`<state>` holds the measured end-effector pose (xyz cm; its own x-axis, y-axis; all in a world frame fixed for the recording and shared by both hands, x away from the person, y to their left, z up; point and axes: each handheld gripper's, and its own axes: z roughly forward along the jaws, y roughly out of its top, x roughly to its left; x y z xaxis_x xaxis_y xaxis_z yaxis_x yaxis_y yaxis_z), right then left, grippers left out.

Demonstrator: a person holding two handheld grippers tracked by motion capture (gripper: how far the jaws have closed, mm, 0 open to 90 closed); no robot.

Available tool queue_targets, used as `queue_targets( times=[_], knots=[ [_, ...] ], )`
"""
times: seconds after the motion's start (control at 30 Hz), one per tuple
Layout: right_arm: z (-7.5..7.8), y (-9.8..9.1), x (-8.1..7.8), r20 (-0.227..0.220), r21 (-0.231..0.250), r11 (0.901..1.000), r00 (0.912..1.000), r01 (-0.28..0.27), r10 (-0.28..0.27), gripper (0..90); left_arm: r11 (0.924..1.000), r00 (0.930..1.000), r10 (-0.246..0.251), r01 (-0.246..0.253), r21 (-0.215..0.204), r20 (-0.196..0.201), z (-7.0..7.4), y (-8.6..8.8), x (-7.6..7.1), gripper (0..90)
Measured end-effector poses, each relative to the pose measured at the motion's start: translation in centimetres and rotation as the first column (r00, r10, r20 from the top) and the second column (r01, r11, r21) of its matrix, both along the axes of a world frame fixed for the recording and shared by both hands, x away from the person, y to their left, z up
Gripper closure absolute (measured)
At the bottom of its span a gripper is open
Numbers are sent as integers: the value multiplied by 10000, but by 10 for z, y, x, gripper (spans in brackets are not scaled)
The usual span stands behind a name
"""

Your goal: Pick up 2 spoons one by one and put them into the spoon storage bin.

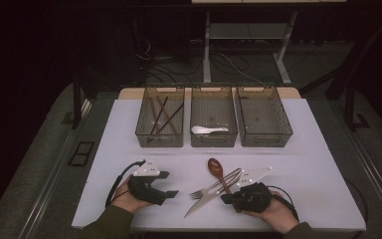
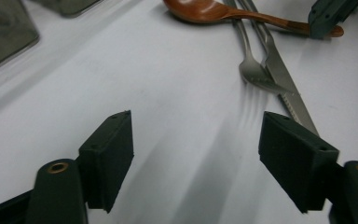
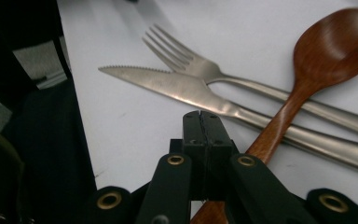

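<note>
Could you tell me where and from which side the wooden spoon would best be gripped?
Probably by the slim handle, near its end on the person's side. The wooden spoon lies flat with its bowl toward the bins and its handle crossing the fork and knife. The right gripper sits at that handle end, jaws shut, so come from the near right.

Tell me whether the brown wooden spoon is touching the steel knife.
Touching. In the right gripper view the brown wooden spoon has its handle lying straight across the steel knife, with no gap at the crossing.

Dim room, white table (image 1: 303,149), grey floor (image 1: 40,164), cables (image 1: 229,64)
</note>
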<state>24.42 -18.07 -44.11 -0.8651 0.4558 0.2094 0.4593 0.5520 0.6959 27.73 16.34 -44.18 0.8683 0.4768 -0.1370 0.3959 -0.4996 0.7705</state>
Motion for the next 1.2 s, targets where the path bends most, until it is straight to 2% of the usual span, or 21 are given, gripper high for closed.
queue_targets(
  times=[0.2,0.27,0.5,0.67,0.97,1.07,1.1,1.2],
  knots=[
    [-2,-6,3,212,-574,9978,9992,345,-334,896,9995,9994,274,-270,-182,215,2,2,2,179],
    [-2,-9,4,411,-847,9954,9983,439,-405,896,9993,9992,293,-286,-260,266,2,2,1,168],
    [-1,-27,12,651,-1207,9872,9932,1038,-964,896,9987,9987,389,-377,-351,328,3,2,1,157],
    [-1,-40,20,749,-1335,9782,9859,1588,-1498,896,9986,9983,398,-382,-358,429,3,2,1,155],
    [-2,-53,32,1248,-1765,9570,9697,2302,-2102,896,9985,9979,383,-363,-399,516,3,3,2,151],
    [-2,-56,36,1212,-1703,9552,9672,2420,-2234,896,9982,9979,411,-388,-449,501,3,3,2,138],
    [-2,-56,36,1128,-1568,9582,9682,2393,-2234,893,9982,9981,426,-406,-430,455,3,3,3,133],
    [4,-57,37,1004,-845,9690,9695,2323,-2236,791,9972,9970,611,-589,-459,482,3,3,3,110]
  ],
)
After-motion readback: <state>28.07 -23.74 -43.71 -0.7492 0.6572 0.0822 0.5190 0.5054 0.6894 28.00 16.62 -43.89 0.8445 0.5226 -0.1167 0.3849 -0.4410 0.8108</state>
